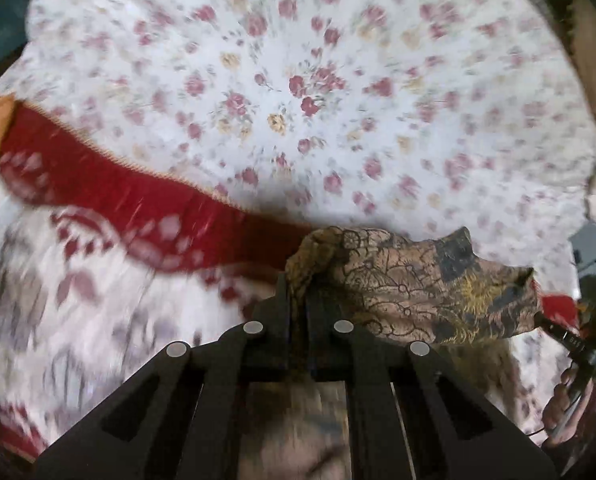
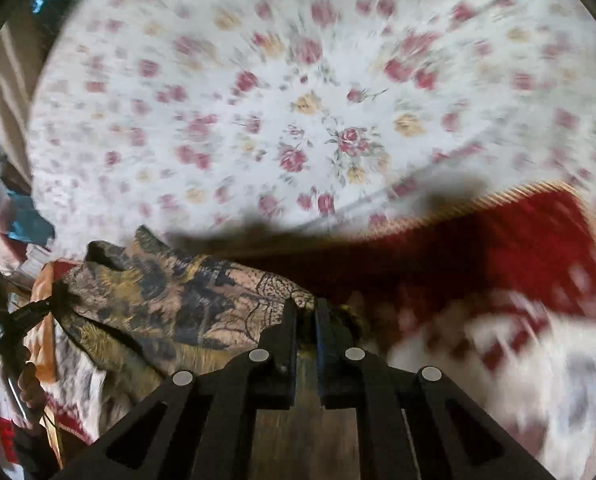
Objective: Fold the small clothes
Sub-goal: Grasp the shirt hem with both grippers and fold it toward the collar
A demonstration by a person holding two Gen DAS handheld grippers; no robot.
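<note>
Cloth (image 1: 409, 292) hung stretched between our left gripper (image 1: 298, 296) and right gripper (image 2: 305, 316), both clamped on its edge above the bedsheet (image 1: 298, 80); we judged folding barely begun.

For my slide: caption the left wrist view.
Left gripper pinches a patterned cloth above a floral bedsheet.

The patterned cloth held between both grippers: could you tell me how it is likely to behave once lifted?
The patterned cloth is probably floppy: it bunches and sags between the left gripper and right gripper. It is likely light, since thin pinches hold it.
</note>
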